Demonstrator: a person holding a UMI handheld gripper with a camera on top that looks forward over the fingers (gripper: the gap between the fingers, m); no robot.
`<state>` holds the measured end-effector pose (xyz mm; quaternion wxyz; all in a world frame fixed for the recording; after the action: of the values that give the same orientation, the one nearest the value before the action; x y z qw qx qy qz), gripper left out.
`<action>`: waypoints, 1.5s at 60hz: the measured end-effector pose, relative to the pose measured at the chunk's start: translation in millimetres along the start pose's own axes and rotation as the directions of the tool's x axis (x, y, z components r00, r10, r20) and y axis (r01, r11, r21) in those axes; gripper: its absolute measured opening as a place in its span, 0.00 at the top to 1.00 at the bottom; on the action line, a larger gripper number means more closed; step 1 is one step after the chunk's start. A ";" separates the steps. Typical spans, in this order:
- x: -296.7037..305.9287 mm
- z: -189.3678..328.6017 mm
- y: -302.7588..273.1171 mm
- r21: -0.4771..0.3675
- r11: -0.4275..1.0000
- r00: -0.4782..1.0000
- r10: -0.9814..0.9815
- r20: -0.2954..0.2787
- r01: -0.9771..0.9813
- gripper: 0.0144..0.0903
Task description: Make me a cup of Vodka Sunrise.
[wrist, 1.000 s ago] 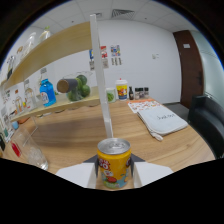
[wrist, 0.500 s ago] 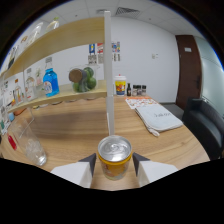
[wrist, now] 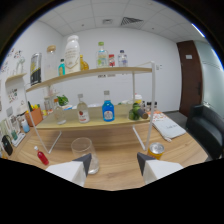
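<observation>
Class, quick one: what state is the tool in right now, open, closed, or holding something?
Tool: open, holding nothing. The yellow can stands on the table just beyond one finger; the clear glass is ahead of the other.

My gripper (wrist: 116, 165) has its fingers spread apart with nothing between them. At about eleven o'clock, just ahead of my left finger, stands a clear empty glass (wrist: 83, 153), upright on the wooden table (wrist: 117, 172), open mouth up. At about two o'clock, just beyond my right finger, sits a yellow-orange can (wrist: 156, 150), upright, silver top showing, close beside the foot of the white shelf post. At twelve, further back on the lower shelf, a clear bottle with a red label (wrist: 83, 113) stands upright beside a squat blue bottle (wrist: 108, 110).
</observation>
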<state>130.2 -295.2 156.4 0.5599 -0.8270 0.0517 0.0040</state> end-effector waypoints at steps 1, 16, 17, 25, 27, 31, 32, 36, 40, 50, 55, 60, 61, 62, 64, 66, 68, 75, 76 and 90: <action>-7.5 -1.6 4.6 -0.008 1.000 1.000 0.000 0.006 0.000 0.07; -101.5 -6.1 22.6 -0.044 0.999 0.997 0.013 0.072 -0.010 0.07; -107.0 -4.5 18.3 -0.037 0.999 0.997 0.014 0.076 -0.011 0.06; -150.3 18.0 -31.1 0.053 0.998 0.993 0.010 0.117 -0.016 0.07; -159.1 26.6 -42.1 0.067 0.998 0.992 0.005 0.123 -0.013 0.07; -176.8 46.3 -62.9 0.095 0.995 0.990 -0.009 0.137 -0.004 0.07; -180.1 52.0 -67.3 0.100 0.995 0.990 -0.015 0.137 0.001 0.07; -191.9 76.2 -79.5 0.107 0.994 0.991 -0.045 0.127 0.032 0.08; -202.0 98.7 -88.9 0.114 0.992 0.990 -0.074 0.124 0.060 0.11; -213.7 141.8 -92.2 0.073 0.994 0.989 -0.094 0.111 0.086 0.36; -211.8 152.3 -87.3 0.048 0.994 0.991 -0.101 0.089 0.097 0.60; -206.9 155.4 -87.0 0.051 0.993 0.992 -0.110 0.061 0.107 0.70; -206.9 155.2 -86.5 0.050 0.993 0.992 -0.108 0.062 0.105 0.70; -207.0 155.0 -86.4 0.049 0.994 0.992 -0.105 0.063 0.102 0.71; -206.8 154.9 -86.4 0.046 0.994 0.992 -0.104 0.068 0.101 0.71; -207.2 154.1 -86.0 0.043 0.994 0.992 -0.107 0.072 0.104 0.72; -206.9 153.4 -86.3 0.043 0.992 0.990 -0.118 0.074 0.115 0.72; -209.9 140.4 -93.1 0.063 0.989 0.986 -0.141 0.091 0.135 0.73; -209.9 137.6 -94.6 0.067 0.988 0.985 -0.144 0.091 0.138 0.73; -216.3 66.5 -104.1 0.131 0.987 0.984 -0.108 0.145 0.089 0.73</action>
<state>-72.1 -177.7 241.8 0.6120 -0.7894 -0.0317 0.0358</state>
